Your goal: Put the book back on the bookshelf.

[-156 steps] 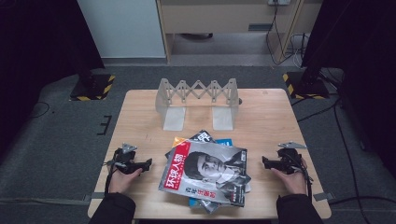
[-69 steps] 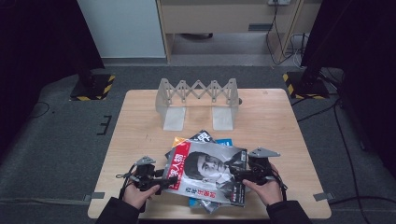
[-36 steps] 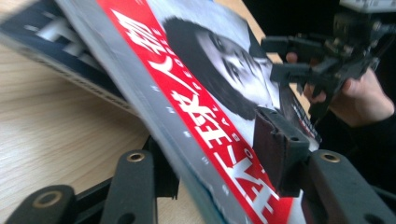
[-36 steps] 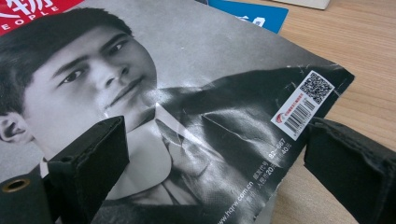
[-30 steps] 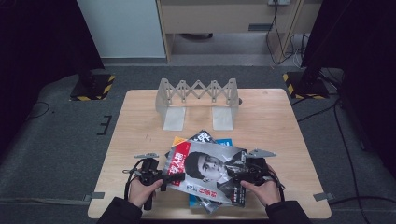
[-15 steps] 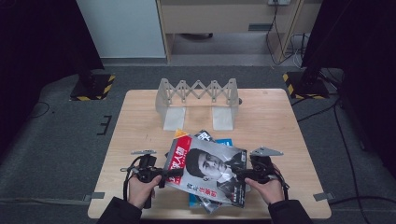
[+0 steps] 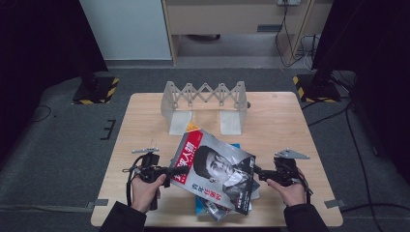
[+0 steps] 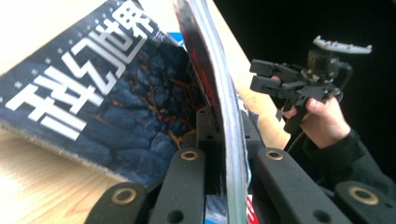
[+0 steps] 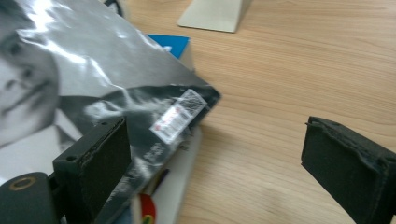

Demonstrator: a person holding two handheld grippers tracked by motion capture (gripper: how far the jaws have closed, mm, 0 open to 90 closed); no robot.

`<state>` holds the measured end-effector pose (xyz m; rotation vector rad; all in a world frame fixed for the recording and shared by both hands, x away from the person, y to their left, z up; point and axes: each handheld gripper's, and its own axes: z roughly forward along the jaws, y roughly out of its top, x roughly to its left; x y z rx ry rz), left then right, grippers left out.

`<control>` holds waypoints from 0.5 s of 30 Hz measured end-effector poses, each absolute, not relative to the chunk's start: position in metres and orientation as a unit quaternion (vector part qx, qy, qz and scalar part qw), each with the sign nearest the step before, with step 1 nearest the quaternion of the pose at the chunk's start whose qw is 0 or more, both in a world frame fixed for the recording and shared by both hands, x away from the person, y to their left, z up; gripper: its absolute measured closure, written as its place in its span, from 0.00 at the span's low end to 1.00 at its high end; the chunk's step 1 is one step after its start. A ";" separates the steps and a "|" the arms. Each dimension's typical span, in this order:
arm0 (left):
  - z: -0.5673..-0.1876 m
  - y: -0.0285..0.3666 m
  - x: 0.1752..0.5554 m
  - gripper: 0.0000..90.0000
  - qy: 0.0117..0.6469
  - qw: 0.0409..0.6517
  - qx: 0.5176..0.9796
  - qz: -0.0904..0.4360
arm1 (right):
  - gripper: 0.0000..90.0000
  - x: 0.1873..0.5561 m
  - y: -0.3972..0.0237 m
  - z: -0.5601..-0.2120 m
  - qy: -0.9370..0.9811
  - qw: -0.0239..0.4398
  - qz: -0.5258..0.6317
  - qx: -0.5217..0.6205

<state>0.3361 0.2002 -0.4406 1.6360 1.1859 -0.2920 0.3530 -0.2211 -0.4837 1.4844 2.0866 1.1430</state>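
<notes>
A glossy magazine [image 7: 212, 166] with a face on its cover tops a small pile at the table's near middle. My left gripper [image 7: 170, 170] is shut on its left edge, which is lifted and tilted off the pile. In the left gripper view the magazine's edge [image 8: 210, 70] stands pinched where the left gripper [image 8: 224, 126] has just been closing. My right gripper [image 7: 258, 173] sits just off the magazine's right edge, open. In the right gripper view the right gripper [image 9: 219, 163] has bare wood between its pads, and the cover's corner [image 9: 184, 109] lies by the left pad.
Under the top magazine lie a dark-covered magazine [image 8: 107, 93] with white characters and a blue book [image 9: 170, 44]. A grey accordion-style rack [image 7: 205, 99] stands at the back middle of the wooden table [image 7: 290, 125]. Dark floor surrounds the table.
The left gripper has closed on the top magazine's left edge and raised it. The right gripper has drawn back to the right, off the magazine.
</notes>
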 end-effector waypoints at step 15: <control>-0.408 0.194 0.347 0.95 0.485 0.562 0.661 -0.111 | 0.09 0.363 -0.257 -0.493 0.714 0.191 0.368 0.565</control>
